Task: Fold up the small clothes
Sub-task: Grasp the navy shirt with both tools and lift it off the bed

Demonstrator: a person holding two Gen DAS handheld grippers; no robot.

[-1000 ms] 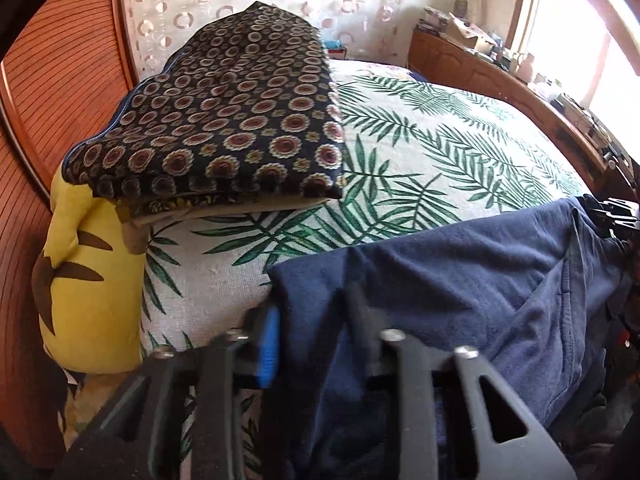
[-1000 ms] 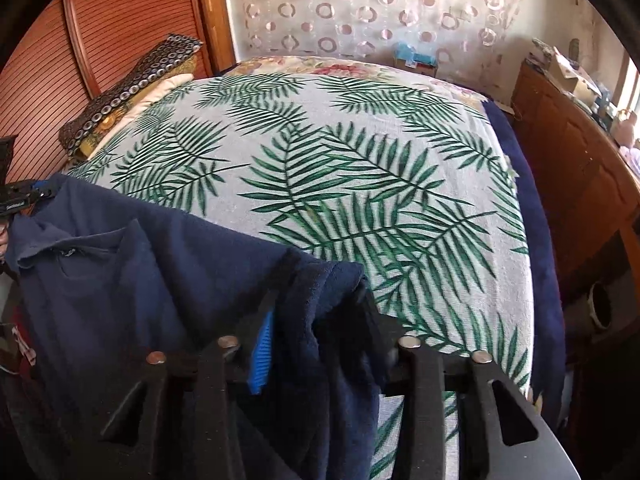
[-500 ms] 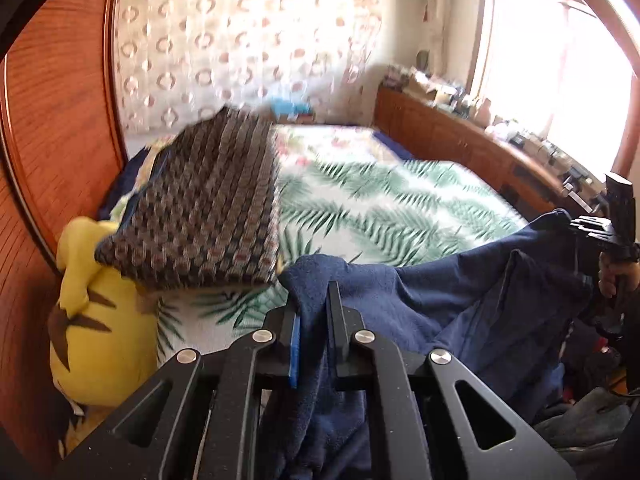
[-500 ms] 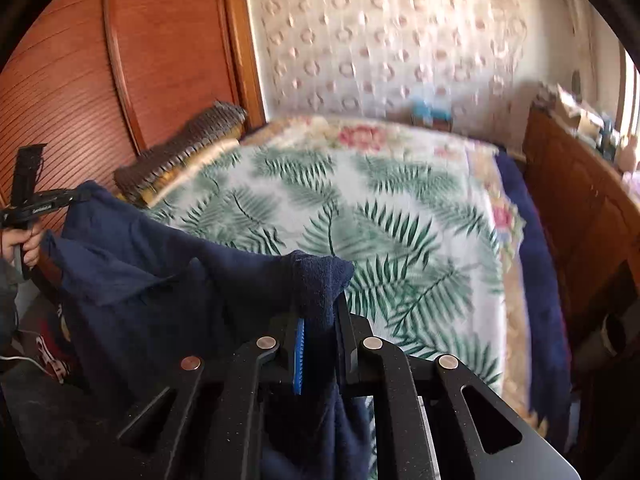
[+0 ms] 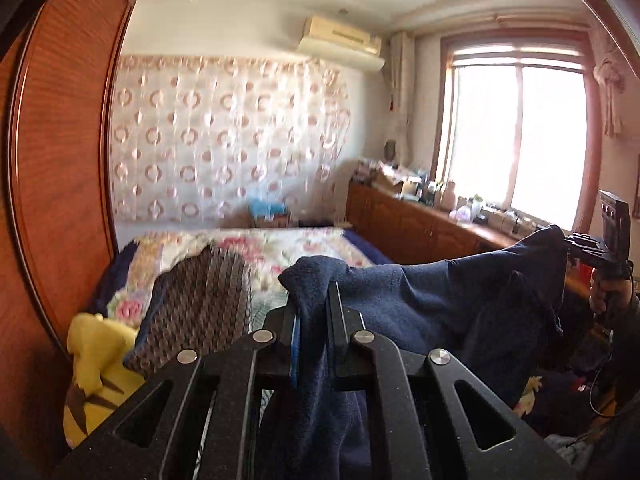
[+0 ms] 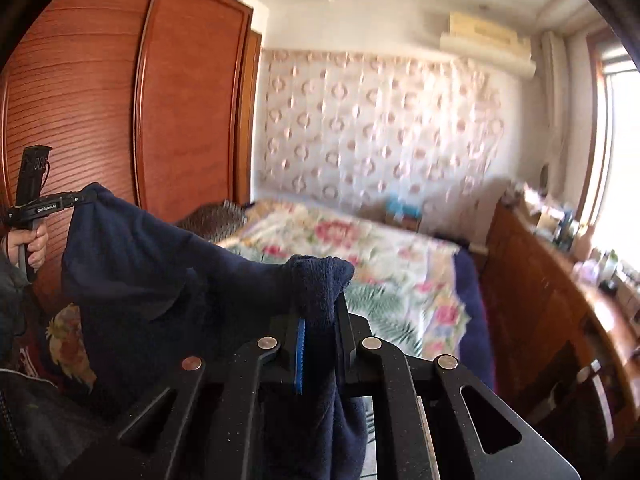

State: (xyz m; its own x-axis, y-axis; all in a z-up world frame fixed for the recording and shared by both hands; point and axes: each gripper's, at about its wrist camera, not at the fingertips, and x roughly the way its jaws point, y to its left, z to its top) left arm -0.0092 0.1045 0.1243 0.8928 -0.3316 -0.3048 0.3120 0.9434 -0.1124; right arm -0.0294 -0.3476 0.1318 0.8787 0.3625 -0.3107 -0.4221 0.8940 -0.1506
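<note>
A navy blue garment (image 5: 420, 300) hangs stretched in the air between my two grippers, above the near end of the bed (image 5: 280, 244). My left gripper (image 5: 314, 300) is shut on one bunched corner of it. My right gripper (image 6: 320, 308) is shut on the opposite corner, and the navy garment (image 6: 160, 264) sags away to the left from there. Each view shows the other tool held in a hand: the right gripper (image 5: 576, 246) at the right edge, the left gripper (image 6: 76, 200) at the left edge. The garment's lower part drops out of sight.
A folded dark dotted cloth (image 5: 200, 300) lies on a yellow plush toy (image 5: 96, 360) at the bed's left side, by the wooden wardrobe (image 5: 60, 160). A cluttered wooden sideboard (image 5: 420, 224) runs along the right under the window. The floral and leaf-print bedspread (image 6: 380, 256) lies beyond.
Both grippers have risen with the navy garment, lifting it off the bed. The right jaws closed on its corner. Both views now look level across the room.
</note>
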